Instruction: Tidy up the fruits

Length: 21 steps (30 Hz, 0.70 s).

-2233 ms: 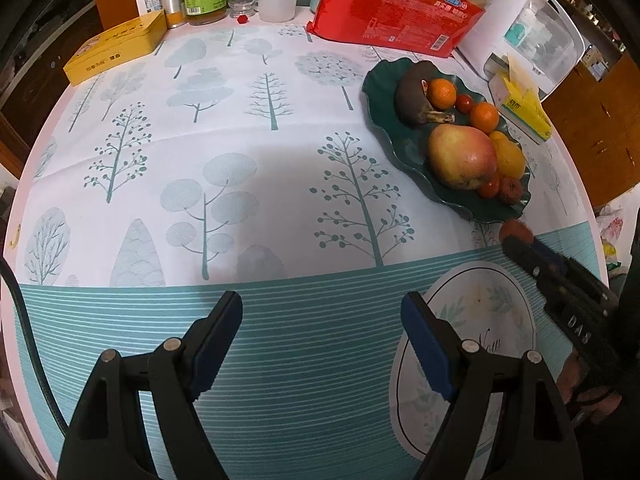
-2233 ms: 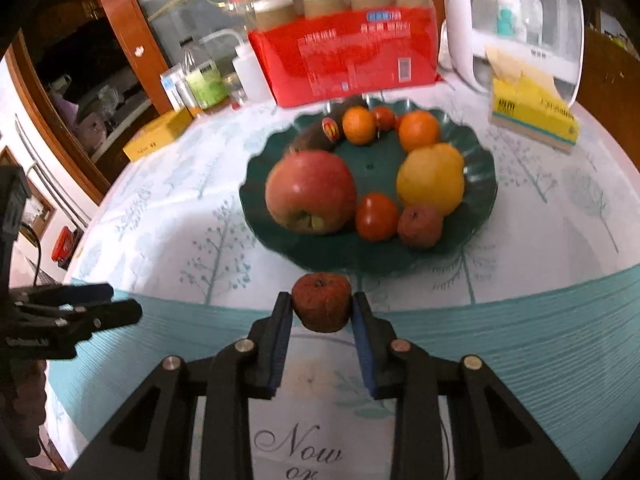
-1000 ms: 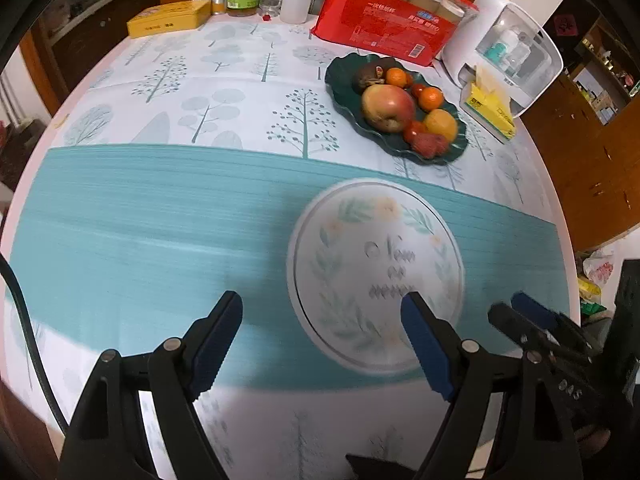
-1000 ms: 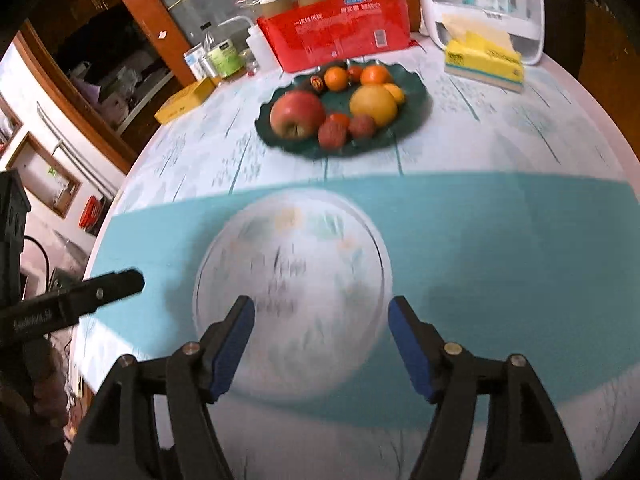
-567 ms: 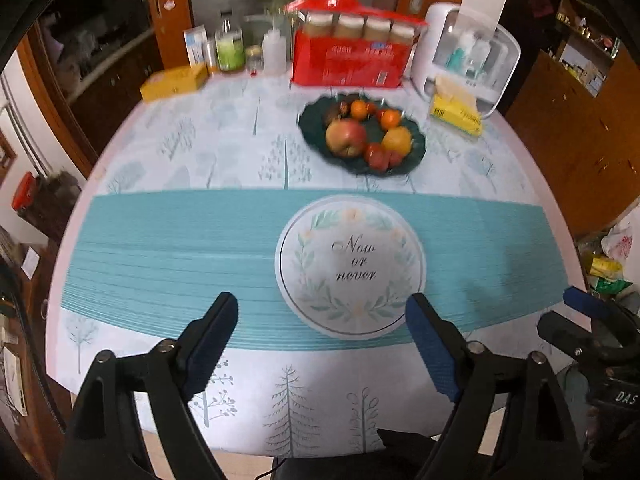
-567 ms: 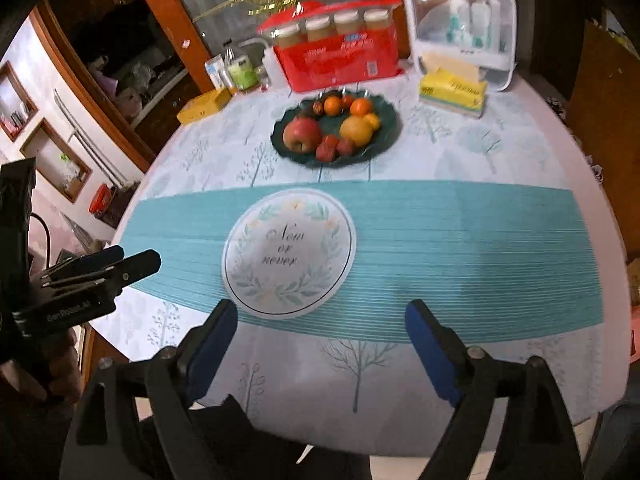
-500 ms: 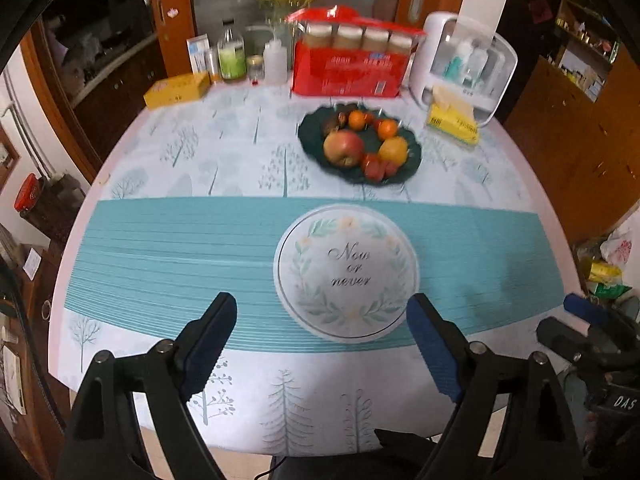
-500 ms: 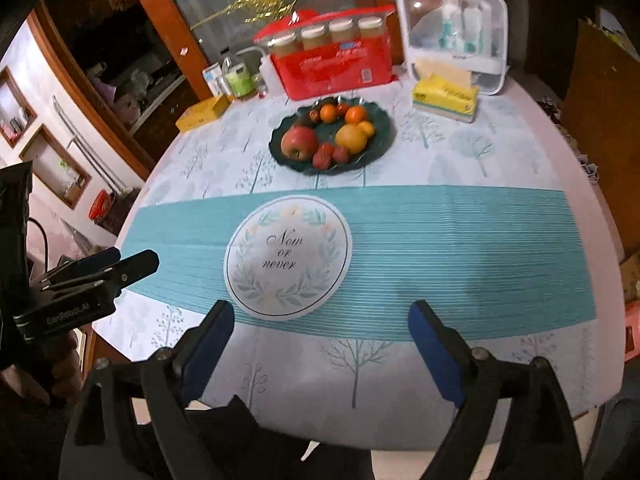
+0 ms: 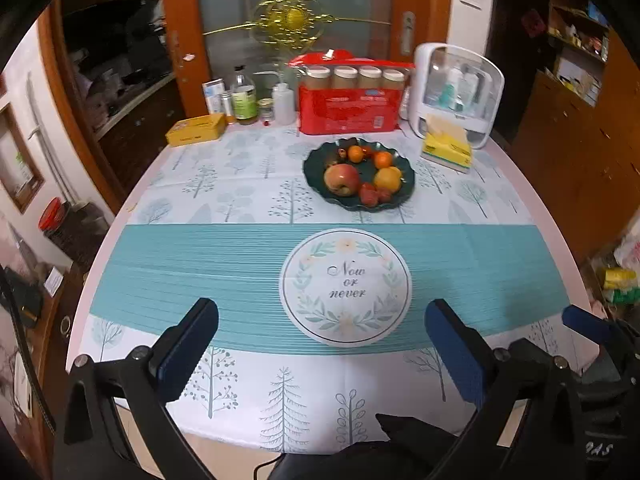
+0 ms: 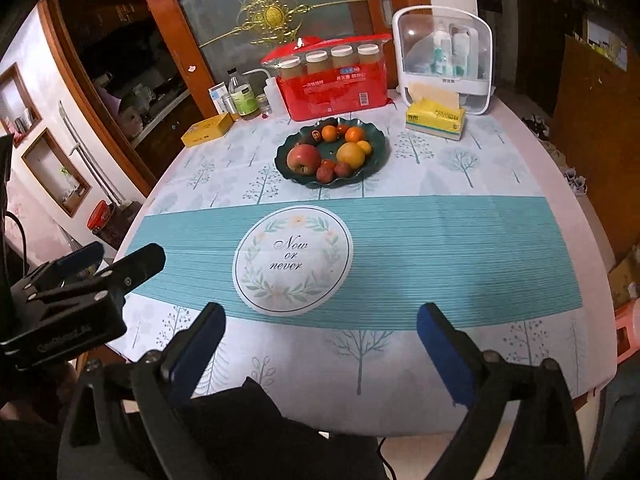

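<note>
Both sets of jaws are held spread wide, nothing between them: left gripper (image 9: 320, 344), right gripper (image 10: 320, 334). The fruits (image 10: 330, 152) are piled on the green plate (image 10: 378, 152), beyond the round "Now or never" emblem (image 10: 292, 260). The desk's near edge is cut off.

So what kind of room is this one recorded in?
Probably a home dining room: a round table with a tree-print tablecloth, a plate of fruit, and wooden cabinets with a glass door behind.

A red apple (image 10: 304, 159), oranges (image 10: 354, 135) and small red fruits (image 10: 325, 175) lie on the dark-green scalloped plate (image 10: 380, 151).
</note>
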Motion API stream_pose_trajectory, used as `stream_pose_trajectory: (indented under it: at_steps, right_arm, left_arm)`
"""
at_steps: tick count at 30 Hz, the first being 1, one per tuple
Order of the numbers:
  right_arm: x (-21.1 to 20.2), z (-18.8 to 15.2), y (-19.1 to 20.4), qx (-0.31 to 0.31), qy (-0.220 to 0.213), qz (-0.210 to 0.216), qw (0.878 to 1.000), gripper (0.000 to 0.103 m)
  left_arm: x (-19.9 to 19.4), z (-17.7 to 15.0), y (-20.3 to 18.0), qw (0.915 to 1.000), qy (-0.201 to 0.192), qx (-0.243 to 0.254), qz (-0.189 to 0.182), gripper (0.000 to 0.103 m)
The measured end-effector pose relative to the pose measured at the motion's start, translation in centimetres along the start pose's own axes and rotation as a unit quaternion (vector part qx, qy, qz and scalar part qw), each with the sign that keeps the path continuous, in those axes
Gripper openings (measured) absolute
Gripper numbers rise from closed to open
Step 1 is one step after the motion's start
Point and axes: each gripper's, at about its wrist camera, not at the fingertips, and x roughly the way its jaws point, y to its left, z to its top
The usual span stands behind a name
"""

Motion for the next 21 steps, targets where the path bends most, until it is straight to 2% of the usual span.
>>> stream_pose_trajectory:
  at_steps: [5,11,21]
  right_arm:
    - [-0.5,0.0,0.4,-0.005,-0.014,-0.005,1.000,0.103]
    - [0.0,0.1,0.8,-0.005,-0.001,-0.001,1.000,0.103]
    - [0.7,0.3,0.8,0.000,0.014,-0.005,1.000,0.103]
  left_arm:
    - [0.2,-0.3,0.8,0.9997,0.002,-0.019,0.017,0.103]
    - [0.3,-0.3,1.2,0.9992,0.001,-0.025,0.032,0.103]
    - [0.5,-0.2,0.8,0.9993,0.003,-0.022,0.031,0.103]
